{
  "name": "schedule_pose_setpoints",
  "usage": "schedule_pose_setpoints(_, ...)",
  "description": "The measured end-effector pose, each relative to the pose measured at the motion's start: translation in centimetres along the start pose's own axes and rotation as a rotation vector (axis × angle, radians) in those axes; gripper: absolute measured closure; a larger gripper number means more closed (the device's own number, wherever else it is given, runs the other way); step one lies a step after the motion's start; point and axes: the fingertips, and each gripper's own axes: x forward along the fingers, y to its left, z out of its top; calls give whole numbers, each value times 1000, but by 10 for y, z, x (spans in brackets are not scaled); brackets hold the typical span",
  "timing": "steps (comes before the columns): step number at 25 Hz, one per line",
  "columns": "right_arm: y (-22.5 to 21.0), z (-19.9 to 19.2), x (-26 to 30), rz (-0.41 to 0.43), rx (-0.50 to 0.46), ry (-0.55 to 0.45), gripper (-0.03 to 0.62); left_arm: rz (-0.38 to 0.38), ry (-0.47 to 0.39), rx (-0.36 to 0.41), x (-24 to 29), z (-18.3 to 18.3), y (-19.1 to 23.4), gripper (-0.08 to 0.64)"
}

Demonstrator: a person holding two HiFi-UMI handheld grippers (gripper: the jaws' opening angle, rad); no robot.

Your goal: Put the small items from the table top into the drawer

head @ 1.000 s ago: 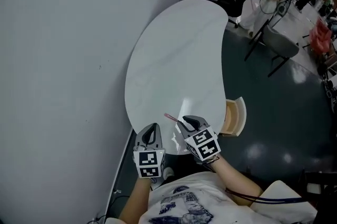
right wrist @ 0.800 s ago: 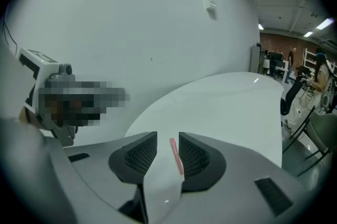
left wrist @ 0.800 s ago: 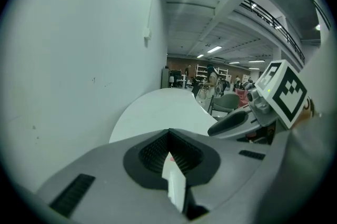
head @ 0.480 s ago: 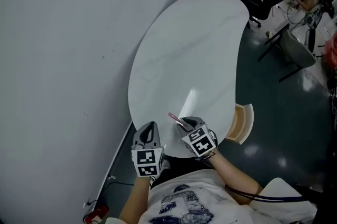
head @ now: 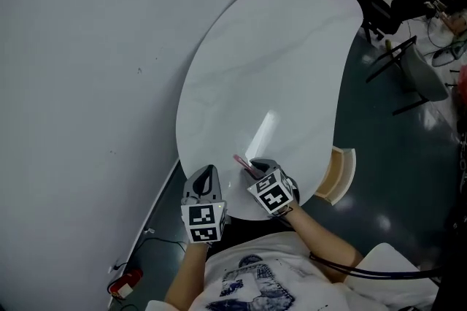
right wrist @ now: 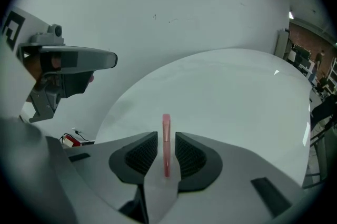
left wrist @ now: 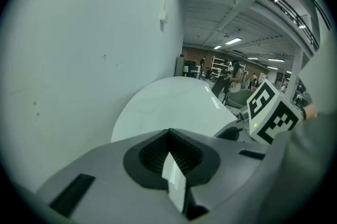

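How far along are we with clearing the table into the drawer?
Done: the drawer is open, and the table shows no other loose items. In hand: a pink stick sits between the right hand-held gripper's jaws, which have just been opening. Left: getting it into the drawer; the left hand-held gripper is shut, empty.

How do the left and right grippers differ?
Jaws: together on the left gripper; apart on the right gripper, which has just been opening. Load: the left gripper is empty; the right gripper has a pink stick between its jaws. Both carry a marker cube and hover at the near end of the white table.
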Motion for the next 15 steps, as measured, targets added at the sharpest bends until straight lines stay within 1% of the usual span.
schedule_pose_setpoints(4,-2,-7,13,8,-31,49,483,15,20,-15,6,-6,3,537)
schedule_pose_setpoints(7,-3,-10,21,-4,-73,71,491,24,29,-21,8,-9,7,535)
schedule_pose_setpoints(15,-6,-9,28,-45,-144,80,500,33,36,-10,11,-7,15,535)
